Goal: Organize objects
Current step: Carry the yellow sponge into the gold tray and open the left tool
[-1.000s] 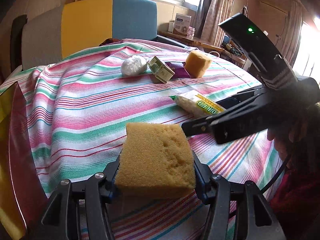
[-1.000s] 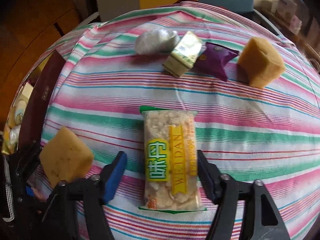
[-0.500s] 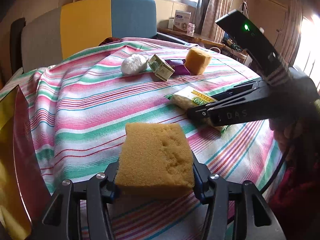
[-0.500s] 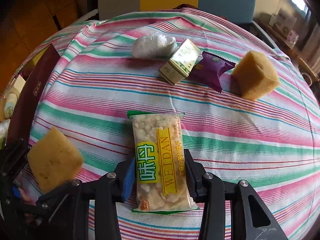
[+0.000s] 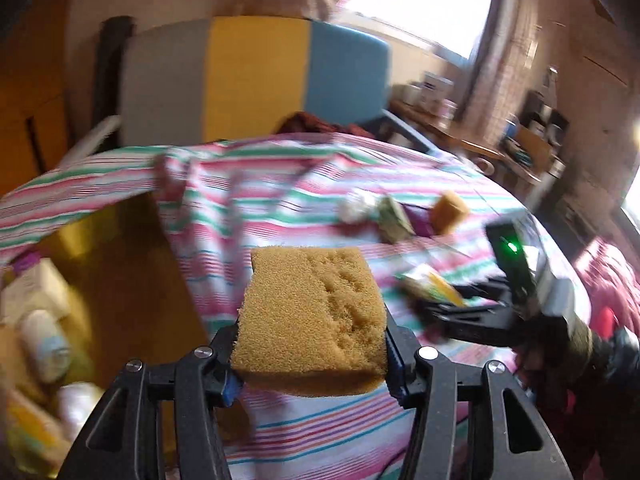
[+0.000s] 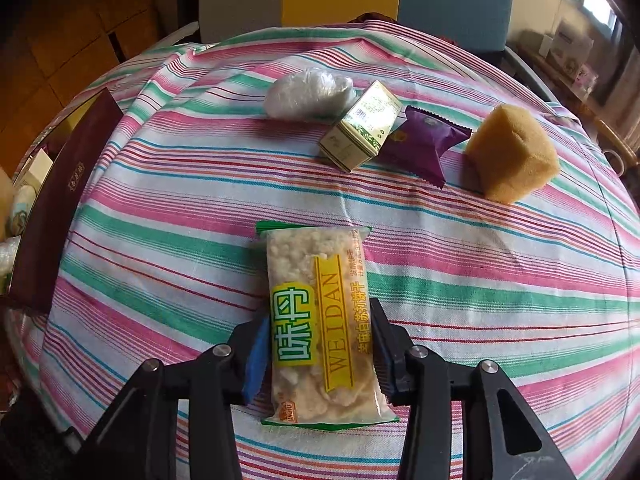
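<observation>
My left gripper (image 5: pixel 312 364) is shut on a yellow sponge (image 5: pixel 312 316) and holds it above the table's left edge. My right gripper (image 6: pixel 318 354) is shut on a clear snack packet (image 6: pixel 324 324) printed "WEIDAN", held just above the striped tablecloth (image 6: pixel 480 280). The right gripper also shows at the right of the left wrist view (image 5: pixel 460 312), with the packet (image 5: pixel 432 284) in it. Farther back lie a white plastic bundle (image 6: pixel 308 94), a green-white box (image 6: pixel 362 126), a purple packet (image 6: pixel 424 146) and a second yellow sponge (image 6: pixel 512 154).
An open yellow box (image 5: pixel 100 280) with a dark red lid (image 6: pixel 60 200) stands past the table's left edge and holds several items. A grey, yellow and blue chair back (image 5: pixel 256 80) stands behind the table. Cluttered shelves (image 5: pixel 532 148) are at the back right.
My left gripper has swung left with the sponge, so the yellow box now shows below it. My right gripper has closed on the snack packet and lifted it slightly.
</observation>
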